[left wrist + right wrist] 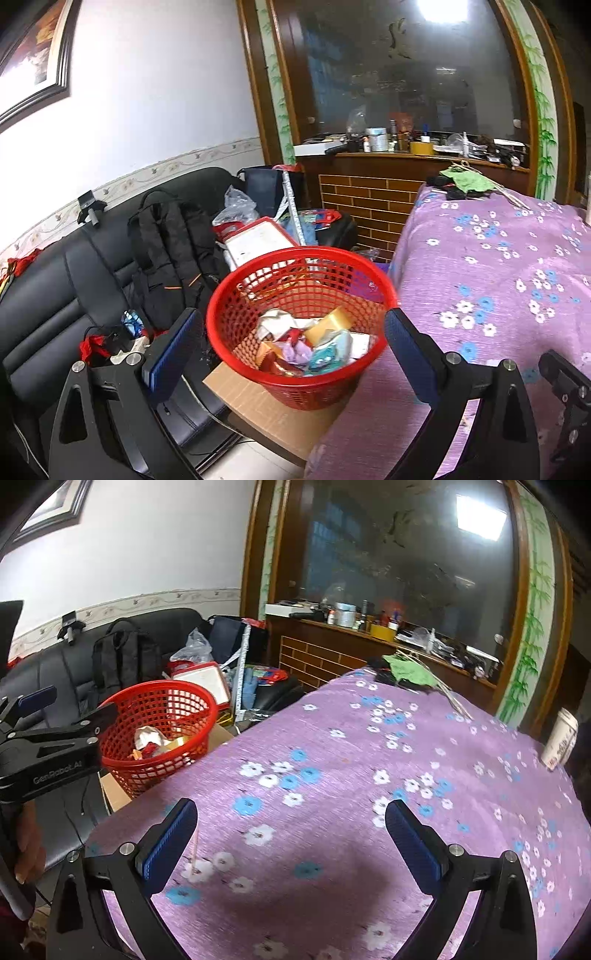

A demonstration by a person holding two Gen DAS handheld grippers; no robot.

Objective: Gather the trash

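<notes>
A red mesh basket (334, 384) stands on a cardboard box beside the table and holds crumpled paper and wrappers (310, 341). My left gripper (293, 349) is open and empty, right above the basket's mouth. The basket also shows in the right wrist view (125, 771), with the left gripper (68, 705) over its left rim. My right gripper (291, 830) is open and empty above the purple flowered tablecloth (351, 760). A paper cup (561, 744) stands at the table's far right edge. A thin stick (195, 843) lies on the cloth by my right gripper's left finger.
A black sofa (48, 295) with a black backpack (170, 254), bags and a white box stands left of the basket. Green cloth and sticks (410, 672) lie at the table's far end. A cluttered wooden counter (406, 147) runs along the back wall.
</notes>
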